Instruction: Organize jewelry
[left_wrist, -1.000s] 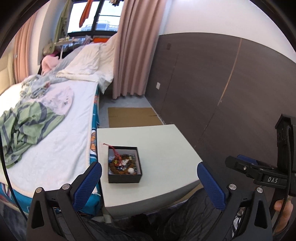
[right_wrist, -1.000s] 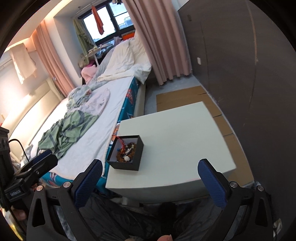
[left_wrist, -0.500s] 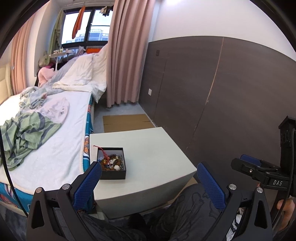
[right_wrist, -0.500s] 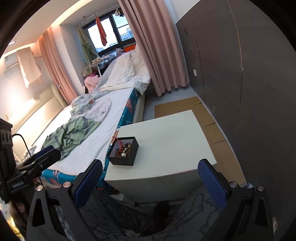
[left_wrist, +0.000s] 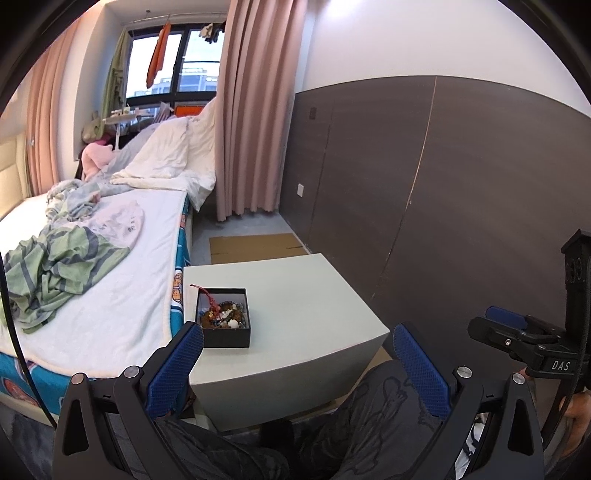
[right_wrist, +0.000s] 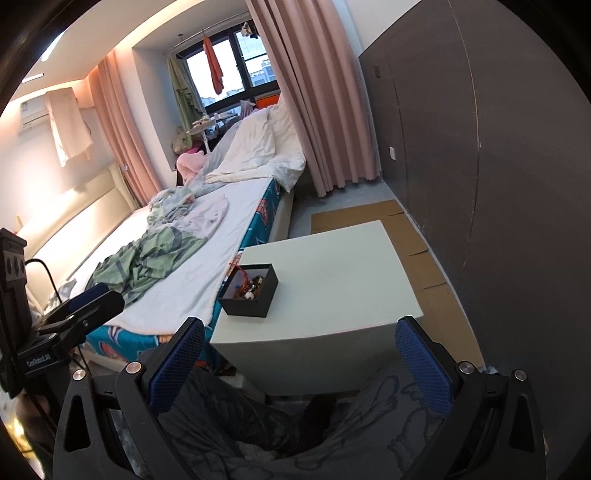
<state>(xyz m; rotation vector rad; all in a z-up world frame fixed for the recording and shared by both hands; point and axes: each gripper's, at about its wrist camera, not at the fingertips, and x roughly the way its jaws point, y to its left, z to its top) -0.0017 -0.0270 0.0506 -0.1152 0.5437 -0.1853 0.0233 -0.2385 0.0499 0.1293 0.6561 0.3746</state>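
Note:
A small black open box (left_wrist: 225, 320) full of mixed bead jewelry (left_wrist: 223, 314) with a red cord sits near the left front corner of a white table (left_wrist: 303, 302). It also shows in the right wrist view (right_wrist: 248, 296) on the same table (right_wrist: 332, 280). My left gripper (left_wrist: 295, 350) is open and empty, held back from the table above the person's lap. My right gripper (right_wrist: 301, 345) is open and empty too, also short of the table's front edge. Each gripper shows at the edge of the other's view.
A bed (left_wrist: 92, 266) with crumpled clothes and bedding runs along the table's left side. A dark panelled wall (left_wrist: 461, 184) stands on the right. Flat cardboard (left_wrist: 255, 247) lies on the floor behind the table. Pink curtains (left_wrist: 251, 110) hang beyond.
Both grippers have drawn back and up from the table, so the box and table look smaller and farther. Jaws stay open and empty.

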